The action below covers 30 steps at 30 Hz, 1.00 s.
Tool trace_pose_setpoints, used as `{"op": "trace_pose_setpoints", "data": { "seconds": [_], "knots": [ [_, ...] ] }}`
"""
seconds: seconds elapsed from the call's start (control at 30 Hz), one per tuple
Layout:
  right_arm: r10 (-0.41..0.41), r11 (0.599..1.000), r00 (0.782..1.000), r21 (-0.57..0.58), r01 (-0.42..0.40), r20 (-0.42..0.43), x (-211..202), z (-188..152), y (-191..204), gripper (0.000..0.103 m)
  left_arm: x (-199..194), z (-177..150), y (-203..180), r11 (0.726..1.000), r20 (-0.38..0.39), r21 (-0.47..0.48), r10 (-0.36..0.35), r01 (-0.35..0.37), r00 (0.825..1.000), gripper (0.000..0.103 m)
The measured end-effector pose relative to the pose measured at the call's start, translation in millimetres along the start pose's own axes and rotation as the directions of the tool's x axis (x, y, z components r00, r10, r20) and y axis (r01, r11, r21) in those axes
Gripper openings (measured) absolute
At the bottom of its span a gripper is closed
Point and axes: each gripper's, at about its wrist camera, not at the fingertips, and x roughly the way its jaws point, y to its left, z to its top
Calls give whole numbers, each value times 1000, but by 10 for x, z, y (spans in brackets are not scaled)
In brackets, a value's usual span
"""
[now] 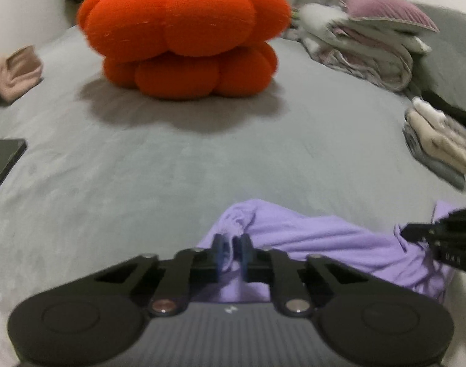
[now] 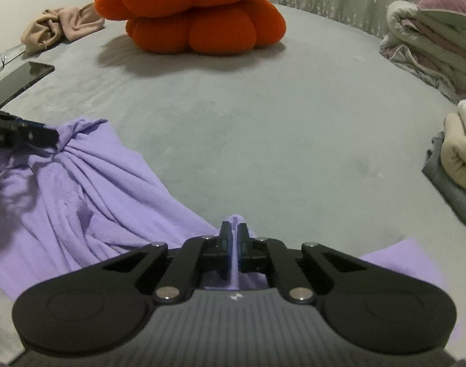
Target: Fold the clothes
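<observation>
left gripper (image 1: 233, 252): jaws pinching in narrow on a bunched edge of the purple garment (image 1: 318, 238); cloth sitting between the blue pads
right gripper (image 2: 234, 238): jaws nearly closed, a thin fold of the same purple cloth (image 2: 89, 189) clamped between them
garment position: lying rumpled at the near edge of the grey bed (image 2: 263, 140), stretching between both grippers; wrinkles fanning out from the left gripper's pinch point, seen at the left edge of the right wrist view (image 2: 46, 136)
other gripper in left wrist view: right gripper's tip (image 1: 416, 232) poking in from the right edge, touching the purple cloth
pumpkin cushion (image 1: 184, 33): orange, sitting at the far middle of the bed, well apart from the garment
folded stack (image 2: 459, 153): cream and grey pieces lying at the right edge of the bed
bedding pile (image 1: 373, 39): white and pink, sitting far right
beige clothes (image 2: 61, 27): crumpled far left, near the cushion
dark tablet (image 2: 18, 81): lying flat on the left side
</observation>
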Motion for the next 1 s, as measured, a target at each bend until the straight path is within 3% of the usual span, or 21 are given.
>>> {"op": "trace_pose_setpoints", "data": {
  "seconds": [0.2, 0.43, 0.6, 0.83, 1.0],
  "knots": [
    [-82, 996, 993, -25, 85, 80, -88, 146, 33, 3, -72, 43, 144, 994, 73, -80, 76, -70, 994, 4],
    [-193, 979, 969, -40, 202, 154, -75, 367, 41, 2, -136, 94, 317, 978, 153, -133, 182, -162, 971, 4],
    [-255, 962, 946, -44, 269, 202, -3, 571, 35, 2, -107, 128, 493, 962, 165, -207, 216, -180, 962, 4],
    [-322, 938, 915, -47, 342, 242, 171, 786, 66, 0, -34, 131, 556, 946, 178, -239, 263, -218, 948, 4],
    [-300, 949, 932, -38, 314, 204, 247, 835, 70, 0, 60, 120, 568, 946, 149, -232, 265, -226, 953, 5]
  ]
}}
